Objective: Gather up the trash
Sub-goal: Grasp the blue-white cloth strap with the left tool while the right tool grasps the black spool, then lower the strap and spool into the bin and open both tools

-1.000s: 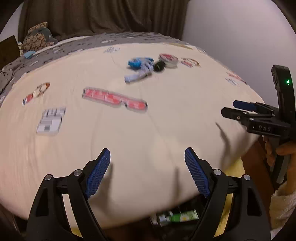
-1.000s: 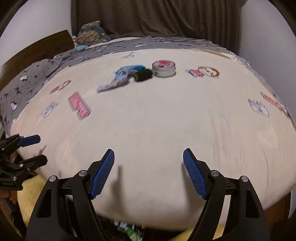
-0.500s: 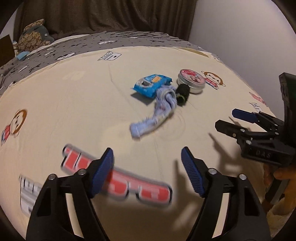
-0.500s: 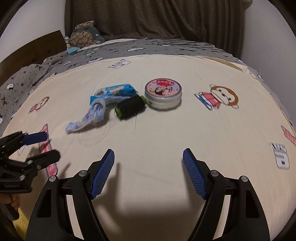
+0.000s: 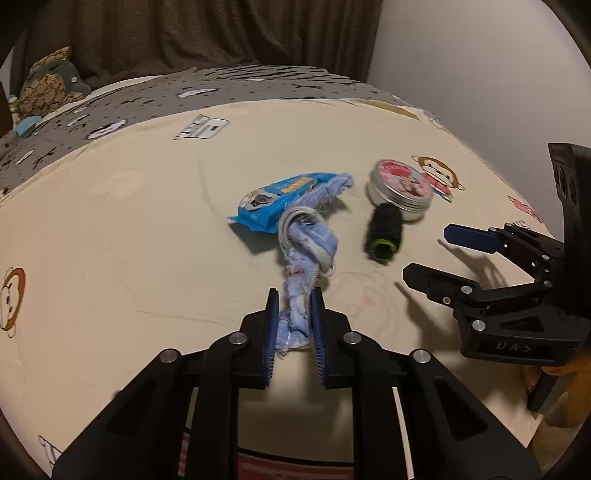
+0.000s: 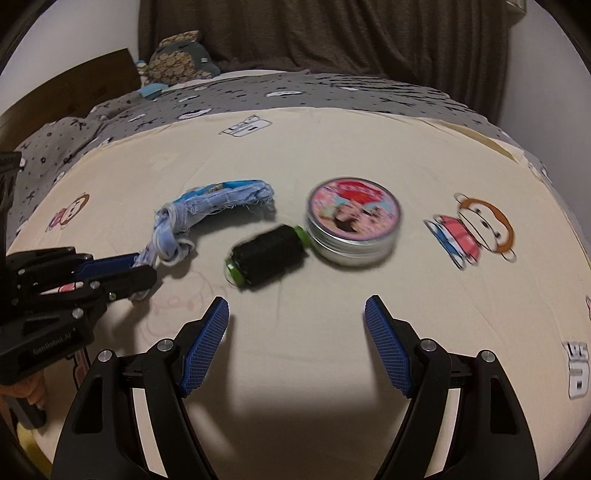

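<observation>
A frayed light-blue cloth strip lies on the cream bedsheet, its far end over a blue snack wrapper. My left gripper is shut on the strip's near end; it also shows in the right wrist view. A black thread spool with green ends lies right of the strip, touching a round pink-lidded tin. My right gripper is open and empty just short of the spool and tin; it also shows in the left wrist view.
The sheet carries printed cartoon monkeys and logos. A grey patterned blanket covers the bed's far part, with a stuffed toy at the back left. Dark curtains hang behind. A wall stands at the right.
Both grippers moved forward over the bed toward the trash. My left gripper went from open to shut on the near end of the cloth strip. The right gripper stayed open.
</observation>
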Available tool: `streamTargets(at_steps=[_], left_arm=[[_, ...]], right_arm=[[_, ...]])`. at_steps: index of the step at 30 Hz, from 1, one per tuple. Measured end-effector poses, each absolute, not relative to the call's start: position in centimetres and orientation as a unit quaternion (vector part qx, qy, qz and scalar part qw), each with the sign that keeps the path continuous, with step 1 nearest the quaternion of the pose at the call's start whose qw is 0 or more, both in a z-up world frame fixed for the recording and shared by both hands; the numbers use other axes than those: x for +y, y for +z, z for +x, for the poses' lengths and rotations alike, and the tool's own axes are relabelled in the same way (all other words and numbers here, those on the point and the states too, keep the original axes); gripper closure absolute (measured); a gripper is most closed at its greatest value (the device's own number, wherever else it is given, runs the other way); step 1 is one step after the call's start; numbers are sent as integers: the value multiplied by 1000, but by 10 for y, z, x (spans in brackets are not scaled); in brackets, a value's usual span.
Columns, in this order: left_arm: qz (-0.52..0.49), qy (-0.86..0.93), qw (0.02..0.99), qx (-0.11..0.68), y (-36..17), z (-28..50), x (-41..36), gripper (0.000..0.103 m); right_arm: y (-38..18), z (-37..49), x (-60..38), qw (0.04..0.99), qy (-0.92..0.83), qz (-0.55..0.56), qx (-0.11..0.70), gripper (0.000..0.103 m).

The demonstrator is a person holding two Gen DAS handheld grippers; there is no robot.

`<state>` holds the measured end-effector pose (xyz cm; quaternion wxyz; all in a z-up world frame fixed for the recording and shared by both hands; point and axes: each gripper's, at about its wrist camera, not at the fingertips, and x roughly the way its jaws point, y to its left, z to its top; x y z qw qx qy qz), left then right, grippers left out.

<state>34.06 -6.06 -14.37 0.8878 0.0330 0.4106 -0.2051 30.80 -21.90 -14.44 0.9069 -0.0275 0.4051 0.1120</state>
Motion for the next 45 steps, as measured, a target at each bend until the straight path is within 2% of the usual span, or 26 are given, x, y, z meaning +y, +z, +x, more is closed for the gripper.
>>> streamTargets(at_steps=[1, 2, 9, 11, 12, 19, 35, 45], left_arm=[[32, -204, 888, 411, -144, 341, -58, 95], [31, -200, 888, 412, -143, 342, -54, 95], [33, -199, 888, 414, -140, 334, -42, 96], [34, -203, 887, 413, -139, 329, -42, 96], [34, -205, 887, 413, -139, 326, -42, 96], [32, -205, 890, 406, -129, 294, -42, 96], [23, -235, 900, 368, -89, 151, -45, 96], [34, -269, 893, 360, -94, 49, -40, 96]], right_arm=[[-145, 312, -216, 906, 117, -28, 406, 26], [-146, 315, -214, 905, 120, -27, 407, 26], [-152, 345, -206, 896, 121, -7, 427, 31], [-152, 348, -204, 896, 121, -10, 427, 38], [-152, 349, -203, 896, 121, -13, 427, 48], [-144, 321, -197, 896, 134, -33, 422, 48], [-89, 152, -215, 917, 160, -62, 359, 48], [-102, 58, -226, 909, 184, -46, 370, 48]])
